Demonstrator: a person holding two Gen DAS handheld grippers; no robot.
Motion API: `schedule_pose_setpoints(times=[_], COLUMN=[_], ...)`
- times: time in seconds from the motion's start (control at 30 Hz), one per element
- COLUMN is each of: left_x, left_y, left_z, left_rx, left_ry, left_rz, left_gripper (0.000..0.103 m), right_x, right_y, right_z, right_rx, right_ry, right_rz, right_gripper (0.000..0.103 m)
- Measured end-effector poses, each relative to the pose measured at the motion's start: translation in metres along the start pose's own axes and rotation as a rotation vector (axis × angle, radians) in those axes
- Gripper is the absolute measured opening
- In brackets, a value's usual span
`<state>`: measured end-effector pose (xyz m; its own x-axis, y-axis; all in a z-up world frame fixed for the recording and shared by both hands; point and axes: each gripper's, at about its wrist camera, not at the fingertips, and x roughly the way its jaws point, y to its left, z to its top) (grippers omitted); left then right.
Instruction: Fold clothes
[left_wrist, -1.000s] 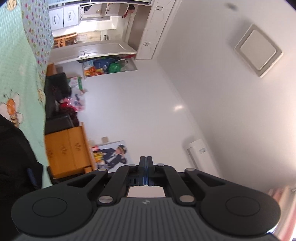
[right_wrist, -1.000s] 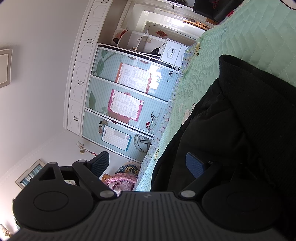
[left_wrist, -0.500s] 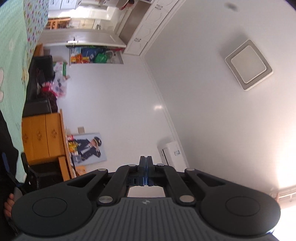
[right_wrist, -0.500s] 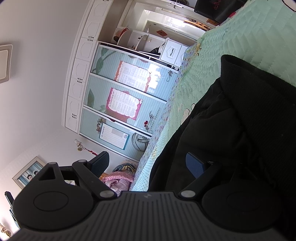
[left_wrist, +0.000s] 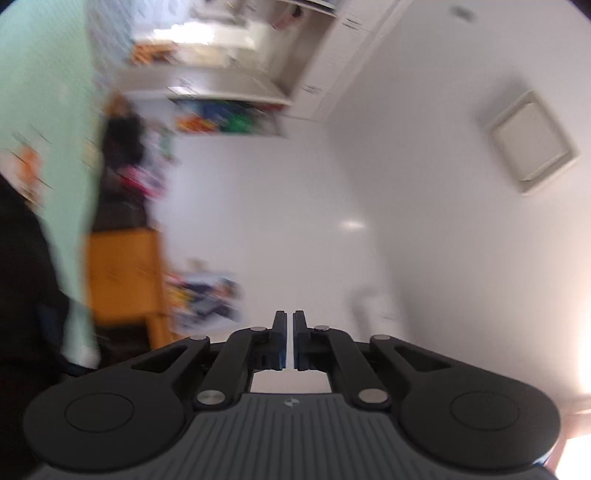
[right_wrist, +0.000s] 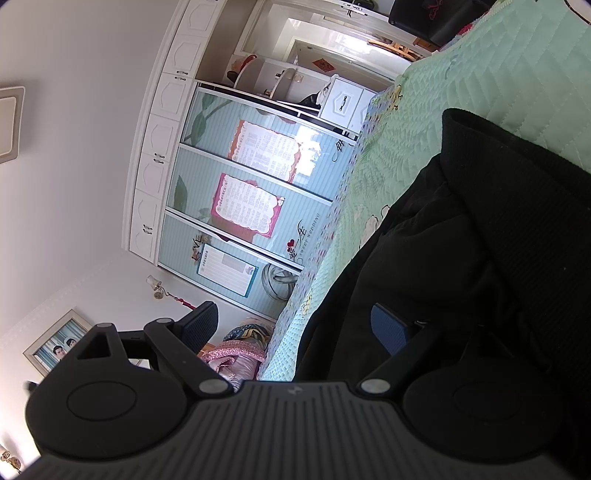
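Left wrist view: my left gripper (left_wrist: 290, 341) sits at lower centre, its jaws opening, a narrow slit of white wall showing between the blue pads with nothing in it; the frame is smeared by motion. The black garment (left_wrist: 22, 280) is a dark mass along the left edge, lying on the green quilted bed (left_wrist: 40, 92), with an orange cabinet (left_wrist: 122, 273) just beside the bed's edge (details too blurred to read). A square ceiling fixture (left_wrist: 530, 142) sits at upper right. Right wrist view: my right gripper (right_wrist: 295, 328) has its jaws released and spread wide; the right pad (right_wrist: 389, 326) lies against the black garment (right_wrist: 480, 240), the left one in open air. The garment fills the right half, resting on the bed (right_wrist: 517, 74). A wardrobe (right_wrist: 240, 184) occupies the centre.
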<state>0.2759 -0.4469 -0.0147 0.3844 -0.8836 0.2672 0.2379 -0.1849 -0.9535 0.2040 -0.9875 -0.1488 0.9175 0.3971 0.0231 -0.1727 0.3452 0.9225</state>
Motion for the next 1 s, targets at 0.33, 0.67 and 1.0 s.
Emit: schedule_pose_setpoints(times=[0.33,0.67,1.0], left_x=[-0.188,-0.234,-0.176], left_y=[0.010,0.006,-0.012], left_z=[0.036,0.092,0.164], left_rx=[-0.140,-0.156,0.041], left_ry=[-0.638,-0.696,-0.585], left_rz=[0.945,0.906,1.035], left_gripper=[0.049,0.059,0.062], right_x=[0.004,0.002,0.007], right_y=[-0.001,-0.005,0.130], right_z=[-0.003,-0.007,-0.091], right_rx=[-0.030,-0.039,-0.182], right_ry=[0.008,-0.024,0.030], right_rz=[-0.001,0.045,0.030], right_gripper=[0.090,0.090,0.103])
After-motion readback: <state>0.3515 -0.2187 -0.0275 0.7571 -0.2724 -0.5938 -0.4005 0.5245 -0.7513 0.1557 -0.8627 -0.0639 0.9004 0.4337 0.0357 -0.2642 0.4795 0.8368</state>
